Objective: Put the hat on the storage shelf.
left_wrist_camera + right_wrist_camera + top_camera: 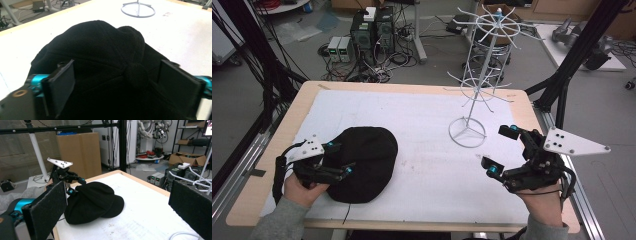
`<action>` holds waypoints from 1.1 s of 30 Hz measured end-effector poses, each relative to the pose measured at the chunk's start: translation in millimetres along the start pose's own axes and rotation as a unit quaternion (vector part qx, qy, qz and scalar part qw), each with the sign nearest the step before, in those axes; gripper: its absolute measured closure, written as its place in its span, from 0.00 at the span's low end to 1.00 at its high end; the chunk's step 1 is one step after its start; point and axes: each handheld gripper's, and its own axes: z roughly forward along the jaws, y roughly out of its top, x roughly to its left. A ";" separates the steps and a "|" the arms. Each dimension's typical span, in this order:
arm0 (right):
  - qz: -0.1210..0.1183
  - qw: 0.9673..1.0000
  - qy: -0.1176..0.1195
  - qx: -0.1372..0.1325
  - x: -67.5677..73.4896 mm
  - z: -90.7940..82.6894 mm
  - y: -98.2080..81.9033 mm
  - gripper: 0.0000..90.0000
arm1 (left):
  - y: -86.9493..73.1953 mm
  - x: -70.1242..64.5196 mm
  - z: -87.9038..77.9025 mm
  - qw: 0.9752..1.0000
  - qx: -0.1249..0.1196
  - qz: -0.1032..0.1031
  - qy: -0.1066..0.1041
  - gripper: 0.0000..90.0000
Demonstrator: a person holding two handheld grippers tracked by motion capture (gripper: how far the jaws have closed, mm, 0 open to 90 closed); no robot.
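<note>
Black cap (362,162) lies on the table (432,130); left gripper (117,82) straddles it, jaws spread (no pinch yet). Right gripper (502,150) waits, spread. Lifting remains.

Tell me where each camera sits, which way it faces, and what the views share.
High view: above the person's side, looking forward and down on the table; both hands, left gripper and right gripper show.
Left gripper view: rides the left gripper, facing the black cap between its jaws, wire rack's base beyond.
Right gripper view: rides the open right gripper, facing across the table toward the left gripper.
Shared: all three show the black cap.
</note>
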 end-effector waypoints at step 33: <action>0.007 1.000 0.002 0.012 -2.4 6.6 -3.1 0.01 | 10.2 -1.6 -5.7 0.998 0.021 -0.023 -0.045 0.73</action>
